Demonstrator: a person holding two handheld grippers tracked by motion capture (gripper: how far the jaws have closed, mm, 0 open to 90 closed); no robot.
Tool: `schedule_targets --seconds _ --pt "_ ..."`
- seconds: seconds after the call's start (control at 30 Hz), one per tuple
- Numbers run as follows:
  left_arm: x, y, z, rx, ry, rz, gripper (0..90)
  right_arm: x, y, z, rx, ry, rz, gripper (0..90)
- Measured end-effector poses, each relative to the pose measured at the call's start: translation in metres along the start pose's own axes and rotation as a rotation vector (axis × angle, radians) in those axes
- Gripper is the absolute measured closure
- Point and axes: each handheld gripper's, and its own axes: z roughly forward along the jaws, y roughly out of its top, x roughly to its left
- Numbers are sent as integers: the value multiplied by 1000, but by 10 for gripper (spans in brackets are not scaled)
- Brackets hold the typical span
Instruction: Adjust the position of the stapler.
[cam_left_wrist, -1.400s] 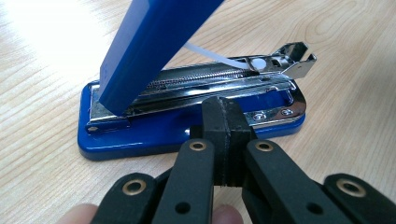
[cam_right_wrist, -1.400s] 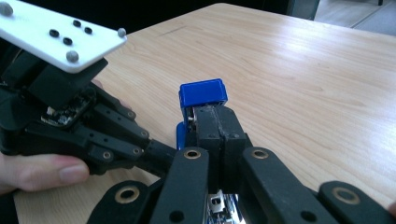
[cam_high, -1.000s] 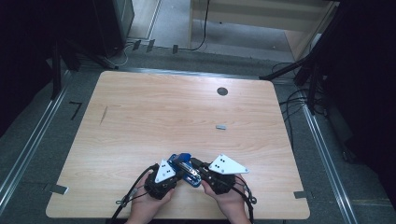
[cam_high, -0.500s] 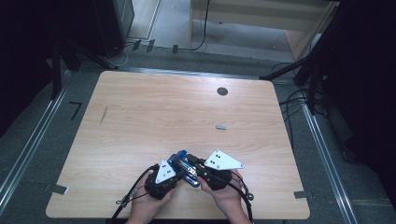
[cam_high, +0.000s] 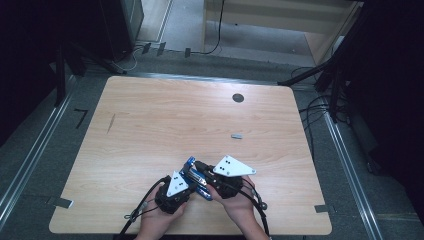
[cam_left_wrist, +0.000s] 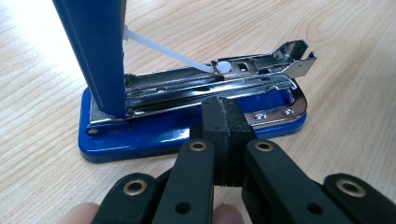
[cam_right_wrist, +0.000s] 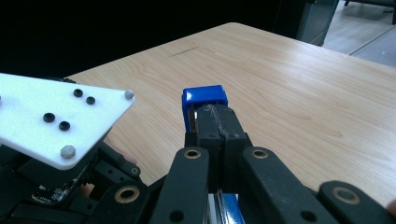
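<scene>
Both pairs of jaws are closed flat, gripping nothing: the left gripper (cam_left_wrist: 223, 135) presses against the near edge of the blue stapler (cam_left_wrist: 187, 126) at the table's (cam_high: 150, 125) near edge, the right gripper (cam_right_wrist: 218, 135) props its raised lid (cam_right_wrist: 204, 95). I judge the lid could slip off and snap down, or the base skid, since neither is clamped. Whether the tips truly touch is hard to tell, and the lid's top is cut off.

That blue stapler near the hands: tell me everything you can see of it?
The stapler is blue with shiny metal inner parts, and stands open near the front edge of the wooden table. Its glossy blue base lies flat on the wood; the blue top arm is swung up steeply, baring the chrome staple channel, where a white plastic rod runs to a small white pusher. The left gripper, jaws shut, rests against the base's side. The right gripper, also shut, is at the raised arm's blue tip.
</scene>
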Motion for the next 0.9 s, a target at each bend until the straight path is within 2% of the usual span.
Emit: schedule_targets --seconds 0.9 --pt "0 0 0 -5 4 6 900 -4 16 23 18 40 -39 900"
